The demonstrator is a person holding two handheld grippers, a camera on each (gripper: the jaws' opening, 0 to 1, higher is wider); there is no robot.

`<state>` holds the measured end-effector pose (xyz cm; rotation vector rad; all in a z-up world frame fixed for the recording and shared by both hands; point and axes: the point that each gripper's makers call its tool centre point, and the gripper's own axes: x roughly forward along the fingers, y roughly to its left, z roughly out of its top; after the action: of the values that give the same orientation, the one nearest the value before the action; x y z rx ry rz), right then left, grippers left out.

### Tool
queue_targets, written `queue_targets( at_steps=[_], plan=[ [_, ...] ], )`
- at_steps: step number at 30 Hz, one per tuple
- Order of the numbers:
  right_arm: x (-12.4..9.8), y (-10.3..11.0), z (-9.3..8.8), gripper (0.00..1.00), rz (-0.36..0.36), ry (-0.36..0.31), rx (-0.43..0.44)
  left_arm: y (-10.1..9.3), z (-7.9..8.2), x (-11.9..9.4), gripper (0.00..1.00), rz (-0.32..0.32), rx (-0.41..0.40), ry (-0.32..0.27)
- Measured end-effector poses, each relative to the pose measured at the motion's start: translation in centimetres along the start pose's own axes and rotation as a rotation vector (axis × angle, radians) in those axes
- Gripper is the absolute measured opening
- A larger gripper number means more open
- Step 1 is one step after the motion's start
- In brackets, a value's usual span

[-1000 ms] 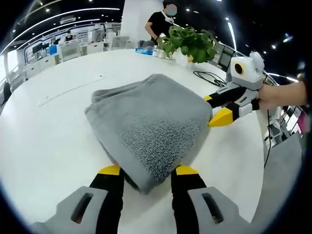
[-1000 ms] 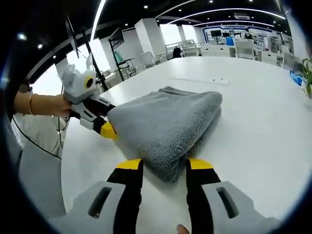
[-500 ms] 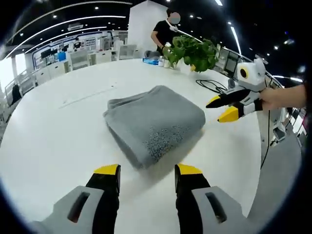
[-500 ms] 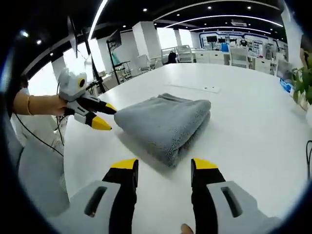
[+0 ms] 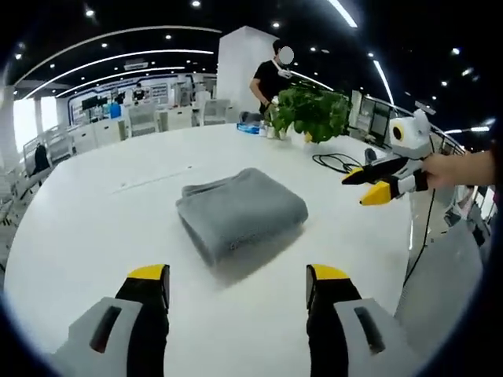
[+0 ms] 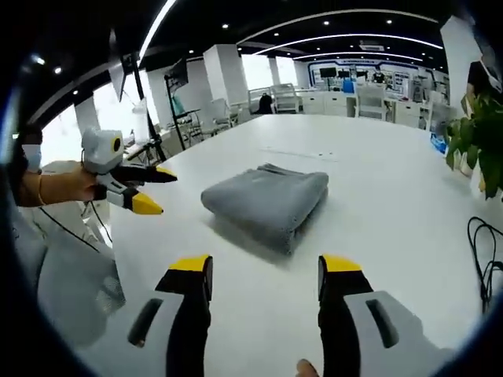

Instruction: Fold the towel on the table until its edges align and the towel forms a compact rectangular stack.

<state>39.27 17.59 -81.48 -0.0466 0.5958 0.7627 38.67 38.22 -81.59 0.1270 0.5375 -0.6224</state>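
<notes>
A grey towel [image 5: 240, 212] lies folded into a compact rectangular stack on the white table [image 5: 94, 228]; the same towel [image 6: 267, 200] sits mid-table in the right gripper view. My left gripper [image 5: 237, 275] hangs open above the table, well back from the towel, with nothing between its yellow-tipped fingers. My right gripper [image 6: 266, 265] is also open and clear of the towel. In the left gripper view the right gripper [image 5: 376, 184] is held by a hand at the right. In the right gripper view the left gripper [image 6: 145, 192] is held at the left.
A potted green plant [image 5: 310, 110] and small items stand at the table's far edge, where a person [image 5: 271, 78] in black stands. A black cable [image 5: 338, 162] lies near the plant; the cable [image 6: 483, 259] also shows at the right. Desks and chairs fill the room behind.
Both grippers let go of the towel's edge, opened wider and drew back and up from it. The towel stays folded on the table.
</notes>
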Motion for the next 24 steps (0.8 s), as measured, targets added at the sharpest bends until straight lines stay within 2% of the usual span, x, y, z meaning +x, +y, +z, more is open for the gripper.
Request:
queue_targets(
  at_steps=[5, 10, 15, 18, 24],
  plan=[
    [-1.6, 1.5, 0.4, 0.63, -0.028, -0.035, -0.031, -0.7, 0.3, -2.0, 0.78, 0.005, -0.014, -0.048],
    [-2.7, 2.9, 0.1, 0.74, -0.045, -0.054, -0.046, -1.4, -0.6, -3.5, 0.81, 0.034, -0.031, -0.066],
    [-3.5, 3.9, -1.4, 0.77, -0.047, -0.048, -0.017, -2.6, -1.7, -4.3, 0.82, 0.025, -0.06, -0.069],
    [-3.8, 4.7, -2.5, 0.76, -0.037, -0.034, -0.006, -3.4, -1.3, -5.0, 0.82, 0.003, -0.086, -0.118],
    [-4.4, 5.5, -4.1, 0.78, -0.044, -0.019, 0.011, -3.9, -1.8, -5.7, 0.87, 0.004, -0.056, -0.11]
  ],
)
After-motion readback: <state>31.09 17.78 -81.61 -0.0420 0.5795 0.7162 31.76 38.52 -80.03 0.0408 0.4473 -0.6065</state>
